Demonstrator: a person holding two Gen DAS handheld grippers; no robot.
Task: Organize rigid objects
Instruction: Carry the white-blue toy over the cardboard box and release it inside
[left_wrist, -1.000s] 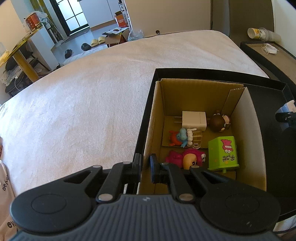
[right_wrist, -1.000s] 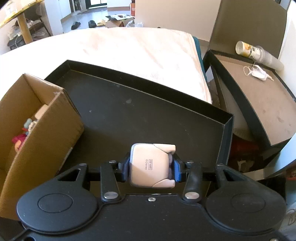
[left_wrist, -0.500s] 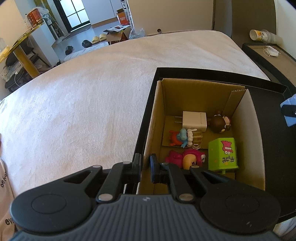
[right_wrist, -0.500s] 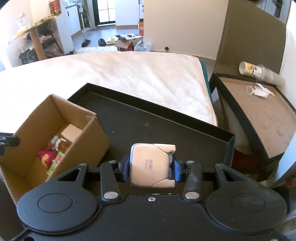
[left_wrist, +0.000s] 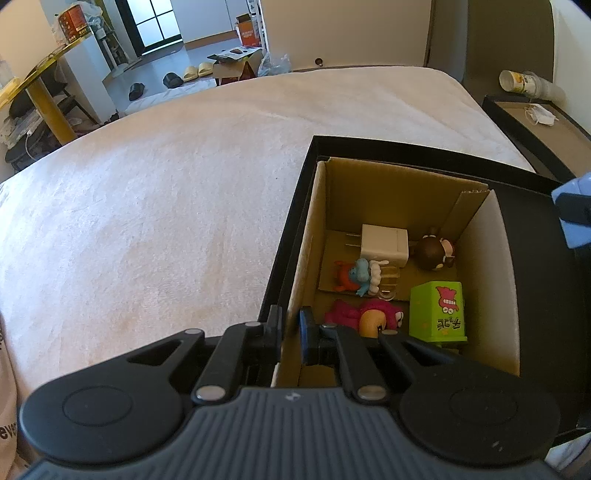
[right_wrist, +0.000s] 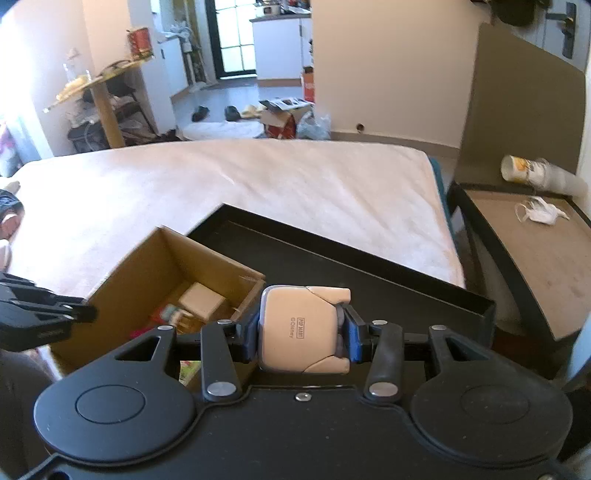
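Observation:
An open cardboard box (left_wrist: 484, 266) (right_wrist: 140, 266) stands in the left end of a black tray (left_wrist: 535, 295) (right_wrist: 369, 273) on the bed. Inside lie a white charger (left_wrist: 384, 245), a brown figurine (left_wrist: 432, 253), a blue and red figurine (left_wrist: 356, 275), a pink toy (left_wrist: 369, 317) and a green box (left_wrist: 439, 312). My left gripper (left_wrist: 290, 328) is shut on the box's near left wall. My right gripper (right_wrist: 301, 330) is shut on a cream toy (right_wrist: 301, 328), held above the tray to the right of the box.
A pale blanket (left_wrist: 147, 221) covers the bed left of the tray. A side table (right_wrist: 546, 258) with a face mask (right_wrist: 539, 214) and a lying cup (right_wrist: 532, 171) stands at the right. A yellow table (right_wrist: 103, 96) and floor clutter lie beyond the bed.
My right gripper has risen and pulled back with the cream toy, bringing the box's inside into its view. My left gripper has kept its hold on the box wall.

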